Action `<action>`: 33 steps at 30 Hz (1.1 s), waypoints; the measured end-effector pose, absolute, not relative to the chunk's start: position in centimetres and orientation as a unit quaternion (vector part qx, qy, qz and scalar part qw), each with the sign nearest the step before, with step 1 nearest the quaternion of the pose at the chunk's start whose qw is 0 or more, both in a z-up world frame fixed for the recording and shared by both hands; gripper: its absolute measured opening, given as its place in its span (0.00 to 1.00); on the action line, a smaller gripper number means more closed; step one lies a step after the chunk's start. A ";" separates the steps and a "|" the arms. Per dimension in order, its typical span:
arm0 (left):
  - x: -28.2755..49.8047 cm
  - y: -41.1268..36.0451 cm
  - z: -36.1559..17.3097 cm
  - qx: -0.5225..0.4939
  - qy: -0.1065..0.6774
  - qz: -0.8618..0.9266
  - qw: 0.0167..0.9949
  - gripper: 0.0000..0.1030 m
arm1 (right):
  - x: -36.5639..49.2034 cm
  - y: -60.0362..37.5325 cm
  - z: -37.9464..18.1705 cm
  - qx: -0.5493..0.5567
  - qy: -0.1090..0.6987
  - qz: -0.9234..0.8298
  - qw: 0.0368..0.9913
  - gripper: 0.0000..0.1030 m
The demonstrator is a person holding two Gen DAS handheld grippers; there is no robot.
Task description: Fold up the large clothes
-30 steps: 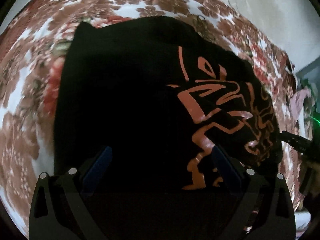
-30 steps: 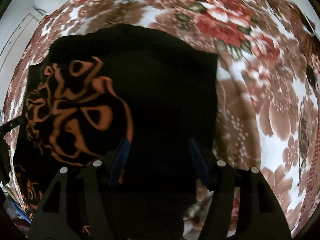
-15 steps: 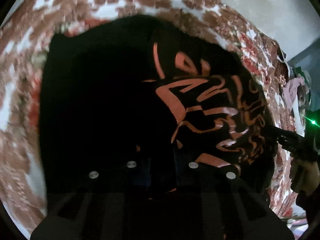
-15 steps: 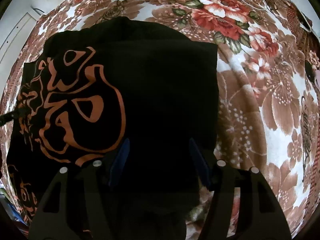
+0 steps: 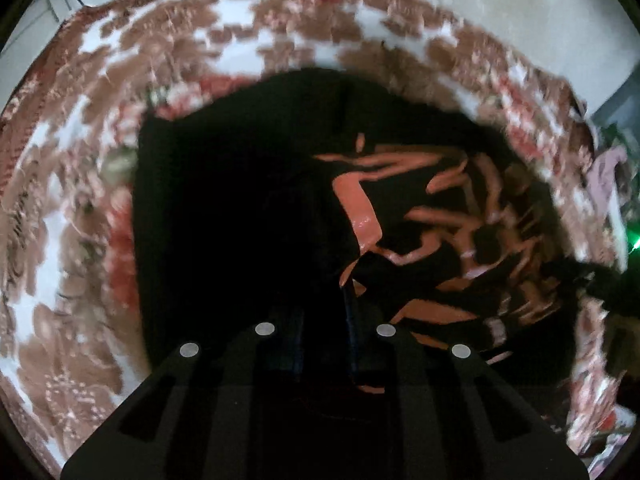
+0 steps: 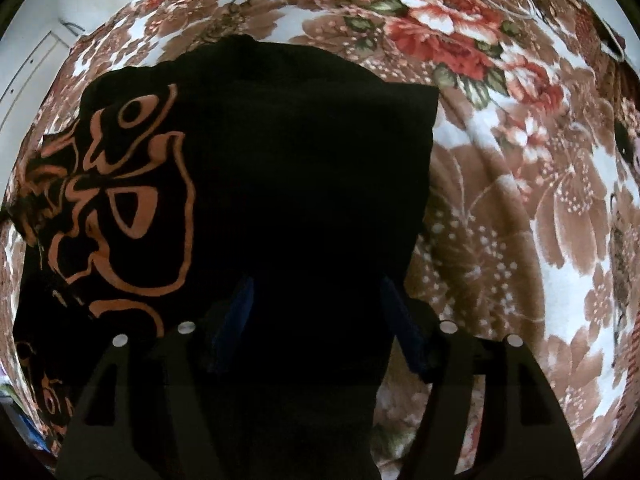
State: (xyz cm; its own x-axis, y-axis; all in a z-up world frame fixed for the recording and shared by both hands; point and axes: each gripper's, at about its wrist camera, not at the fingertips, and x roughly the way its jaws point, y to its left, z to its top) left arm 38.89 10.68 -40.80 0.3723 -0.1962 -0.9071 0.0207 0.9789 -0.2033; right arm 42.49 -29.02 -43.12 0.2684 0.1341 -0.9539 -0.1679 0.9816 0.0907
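My left tongs (image 5: 322, 320) are pressed together, and they pinch a fold of the black shirt (image 5: 240, 208). The cloth bunches up right at the tips. This view is blurry, so small things are hard to see.

My right tongs (image 6: 316, 308) are spread wide. The two blue pads (image 6: 240, 300) stand apart over the dark cloth, and nothing sits pinched between them. I cannot tell if they touch the shirt.

The black shirt (image 6: 304, 168) lies on the flowered blanket (image 6: 500, 220), which covers the bed. It has an orange drawing (image 6: 116, 208) on it. In the right view the drawing is on the left part of the shirt. In the left view the orange drawing (image 5: 440, 232) is on the right part, all crumpled.

The shirt's right edge runs straight down, beside big brown flowers. A red flower (image 6: 448, 32) is near the far right corner of the shirt.
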 end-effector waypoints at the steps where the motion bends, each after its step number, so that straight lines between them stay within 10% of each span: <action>1: 38.8 10.4 -41.7 -0.076 0.562 -0.066 0.821 0.19 | 42.5 -29.0 -43.2 -0.016 0.596 0.092 0.797 0.67; 5: 38.4 10.0 -42.1 -0.049 0.566 -0.040 0.822 0.56 | 42.1 -28.9 -42.0 -0.014 0.589 0.087 0.804 0.67; 10: 37.4 10.1 -37.3 -0.001 0.519 -0.002 0.855 0.72 | 42.0 -27.3 -38.3 0.001 0.556 0.105 0.824 0.71; 33: 38.0 3.8 -41.2 0.044 0.541 -0.082 0.836 0.80 | 40.7 -25.6 -42.6 -0.036 0.573 0.113 0.811 0.81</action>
State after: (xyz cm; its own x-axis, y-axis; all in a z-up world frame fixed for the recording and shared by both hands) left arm 38.04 3.81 -41.21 0.4012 -0.0903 -0.9115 0.1853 0.9826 -0.0158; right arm 40.71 -25.63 -42.61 0.3185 0.1413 -0.9373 -0.2242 0.9720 0.0703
